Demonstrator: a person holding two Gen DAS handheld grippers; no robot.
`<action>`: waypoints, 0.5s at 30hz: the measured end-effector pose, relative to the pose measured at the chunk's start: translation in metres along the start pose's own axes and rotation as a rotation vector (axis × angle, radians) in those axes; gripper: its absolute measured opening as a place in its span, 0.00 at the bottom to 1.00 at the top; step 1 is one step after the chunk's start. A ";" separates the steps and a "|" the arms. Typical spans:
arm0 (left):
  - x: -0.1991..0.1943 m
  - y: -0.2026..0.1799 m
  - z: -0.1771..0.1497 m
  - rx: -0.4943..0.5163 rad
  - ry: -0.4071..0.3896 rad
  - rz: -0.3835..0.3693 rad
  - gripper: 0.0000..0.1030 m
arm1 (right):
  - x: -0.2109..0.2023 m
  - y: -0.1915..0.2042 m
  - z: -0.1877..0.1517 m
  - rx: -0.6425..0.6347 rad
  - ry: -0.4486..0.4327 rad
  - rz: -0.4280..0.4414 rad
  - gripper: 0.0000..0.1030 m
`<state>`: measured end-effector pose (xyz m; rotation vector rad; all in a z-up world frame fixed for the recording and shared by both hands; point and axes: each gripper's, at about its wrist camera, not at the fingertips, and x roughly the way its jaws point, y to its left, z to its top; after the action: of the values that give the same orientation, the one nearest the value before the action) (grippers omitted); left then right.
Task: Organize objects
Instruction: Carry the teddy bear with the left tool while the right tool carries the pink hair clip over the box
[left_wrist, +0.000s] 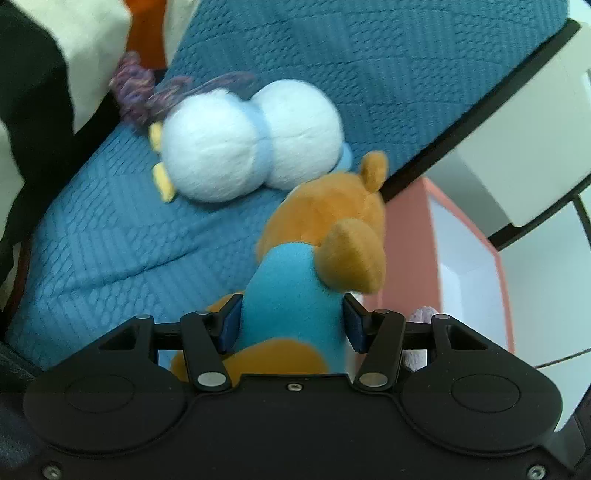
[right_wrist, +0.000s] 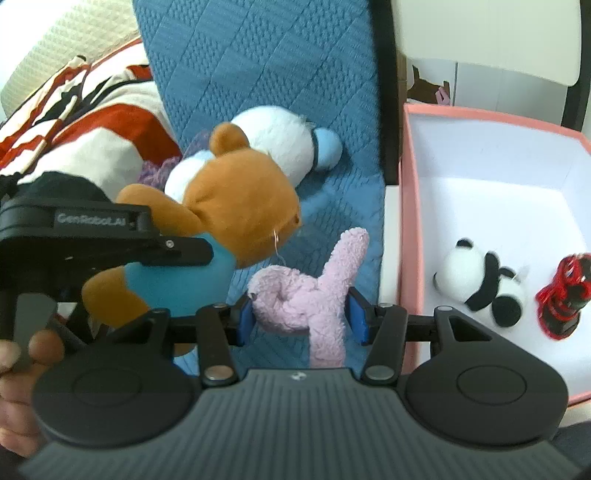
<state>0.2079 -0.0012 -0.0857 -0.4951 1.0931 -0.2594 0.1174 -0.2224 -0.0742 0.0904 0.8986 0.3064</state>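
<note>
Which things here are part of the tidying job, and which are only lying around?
Part of the job:
- brown bear, held in the left tongs
- pink plush, held in the right tongs
- white and blue plush, on the blue quilt
- pink box with the panda and red toy inside

Lying around:
- red and white blanket
- purple yarn

— How many soft toys do you count?
— Four: my left gripper (left_wrist: 291, 325) has one bear (left_wrist: 325, 236), my right gripper (right_wrist: 303, 317) one pink plush (right_wrist: 310, 291), one white plush (left_wrist: 251, 136) is far on the blanket (left_wrist: 110, 240), one panda (right_wrist: 480, 284) in the box (right_wrist: 410, 221).
— Anything else?
— One red-black toy (right_wrist: 565, 299), right of the panda.
</note>
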 end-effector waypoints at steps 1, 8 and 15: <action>-0.001 -0.005 0.002 0.001 -0.001 -0.006 0.51 | -0.003 -0.001 0.004 -0.008 -0.007 -0.006 0.52; -0.006 -0.051 0.021 0.028 -0.012 -0.056 0.38 | -0.021 -0.014 0.031 -0.047 -0.053 -0.053 0.52; 0.003 -0.075 0.025 0.095 0.004 -0.043 0.45 | -0.031 -0.036 0.041 -0.003 -0.064 -0.059 0.52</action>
<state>0.2339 -0.0604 -0.0411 -0.4333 1.0699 -0.3484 0.1396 -0.2640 -0.0331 0.0709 0.8355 0.2488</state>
